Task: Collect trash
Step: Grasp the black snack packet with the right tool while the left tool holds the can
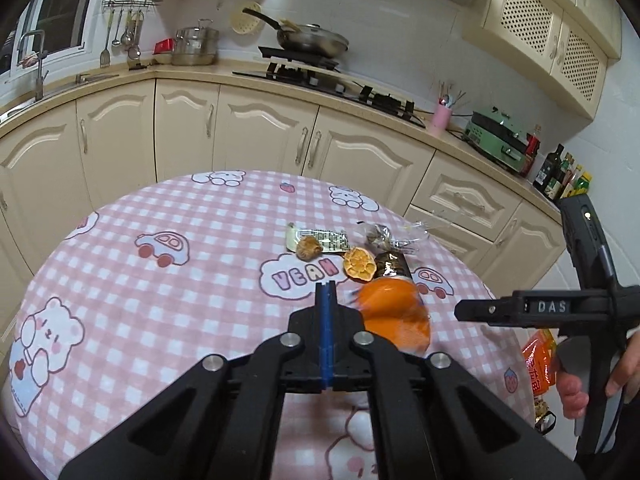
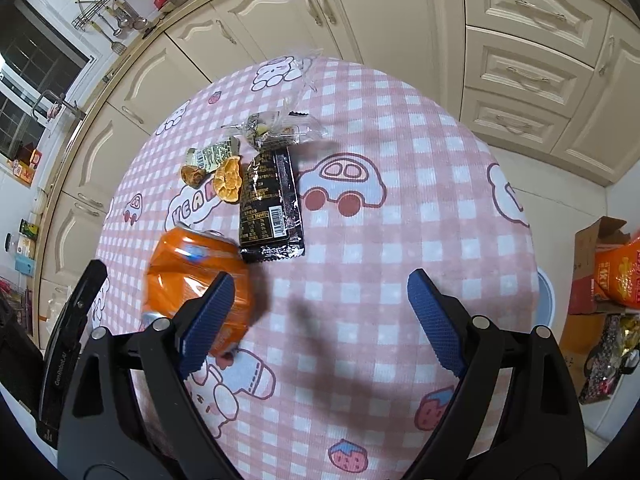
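kitchen setup, cream cabinets wrapping round behind, and a round table [image 2: 400,200] with a pink gingham cloth covered in bears and little cars. all the rubbish sits in one loose bunch on the far half of it: a crushed orange can [image 2: 192,280] lying on its side, a black snack wrapper [image 2: 270,208] touching the can's top end, a dried orange slice [image 2: 228,180] and a brown crumbly lump [image 2: 192,176] just beside that, a pale printed wrapper [image 2: 212,154] behind them, and a crinkly clear wrapper [image 2: 272,128] furthest back.

left gripper [image 1: 327,292] has its blue pads pressed flat together with nothing between them, hanging just left of the can. right gripper [image 2: 320,320] has its fingers [image 2: 436,320] spread wide over bare cloth, nothing in them; one of its pads overlaps the can in the right wrist view, but i can't tell if it's actually touching.

my take on the step: the can looks like the obvious first grab since it's closest to both. i'd go at it with the spread right gripper, slide over so the can sits properly between the pads, and close across the dented middle rather than the rounded ends, since it'll probably roll or squirt out otherwise. the left one can't pick anything up pinched like that, so it needs opening first. watch the black wrapper, it's touching the can and could get dragged along. no bin clearly visible in either view, so not sure where it all goes.
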